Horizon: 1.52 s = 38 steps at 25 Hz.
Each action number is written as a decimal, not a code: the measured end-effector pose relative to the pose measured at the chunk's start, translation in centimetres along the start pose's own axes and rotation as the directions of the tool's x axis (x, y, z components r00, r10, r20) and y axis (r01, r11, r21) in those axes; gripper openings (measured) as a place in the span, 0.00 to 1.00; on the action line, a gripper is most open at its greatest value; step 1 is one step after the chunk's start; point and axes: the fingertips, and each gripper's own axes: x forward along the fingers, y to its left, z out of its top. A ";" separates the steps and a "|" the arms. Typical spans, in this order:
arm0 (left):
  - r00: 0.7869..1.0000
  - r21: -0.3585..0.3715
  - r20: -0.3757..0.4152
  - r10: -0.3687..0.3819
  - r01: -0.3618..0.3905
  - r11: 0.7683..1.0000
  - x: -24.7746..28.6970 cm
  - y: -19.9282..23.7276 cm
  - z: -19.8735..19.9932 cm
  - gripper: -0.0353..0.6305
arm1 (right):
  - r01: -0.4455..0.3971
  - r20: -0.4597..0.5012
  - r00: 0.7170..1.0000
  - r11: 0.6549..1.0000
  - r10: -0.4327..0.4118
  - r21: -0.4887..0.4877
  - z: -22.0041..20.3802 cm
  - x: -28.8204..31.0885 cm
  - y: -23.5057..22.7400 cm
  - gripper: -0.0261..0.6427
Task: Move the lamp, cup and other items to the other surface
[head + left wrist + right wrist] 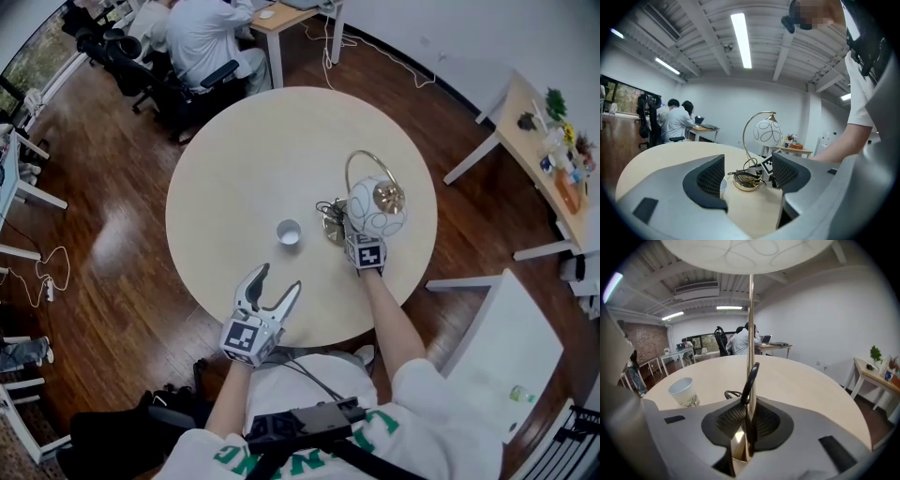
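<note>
Right gripper (349,232) is clamped on the gold arc-stemmed lamp with a white patterned globe shade (375,208). The grip is low on the thin stem (750,324), just above the gold disc base. A loop of black cord (751,378) sits against the stem at the pads.

Key relation: the stem runs vertically between the pads, and the shade hangs directly over the gripper. My read is that the load is top-heavy, so lift straight up. It could pivot in a grip this thin, and the cord will trail.

Left gripper (278,281) is part-open and empty, near-left of the lamp, by the edge of the round pale wooden table (234,150).

The small white paper cup (289,232) stands upright just left of the lamp base, straight ahead of the left jaws. The left hand is nearer to it.
</note>
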 end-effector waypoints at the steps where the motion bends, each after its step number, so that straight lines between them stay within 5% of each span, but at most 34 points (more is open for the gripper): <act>1: 1.000 0.004 0.001 -0.001 0.001 1.000 0.0 -0.2 -0.1 0.52 | -0.003 0.015 1.000 0.999 0.003 0.033 -0.7 0.0 -0.3 0.17; 5: 1.000 0.032 0.013 -0.002 0.002 0.999 -0.3 -0.7 -0.1 0.52 | -0.007 0.052 0.999 0.997 0.003 0.078 -1.6 -1.9 -0.6 0.40; 11: 0.999 0.063 0.025 0.020 -0.022 0.998 -1.2 0.3 0.6 0.52 | 0.029 0.157 0.987 0.995 -0.044 0.096 0.3 -7.9 -2.3 0.40; 18: 0.994 0.097 0.041 -0.105 0.101 0.990 1.2 -3.4 2.4 0.52 | 0.010 0.347 0.936 0.992 -0.054 0.128 5.5 -18.8 -3.0 0.40; 29: 0.933 0.179 0.064 -0.353 0.338 0.924 5.7 -15.2 6.2 0.52 | 0.090 0.584 0.788 0.974 -0.196 0.207 8.6 -37.3 -5.4 0.43; 38: 0.884 0.228 0.045 -0.465 0.445 0.866 7.2 -22.3 4.7 0.52 | 0.305 0.521 0.734 0.896 -0.437 0.322 2.3 -45.3 -8.2 0.59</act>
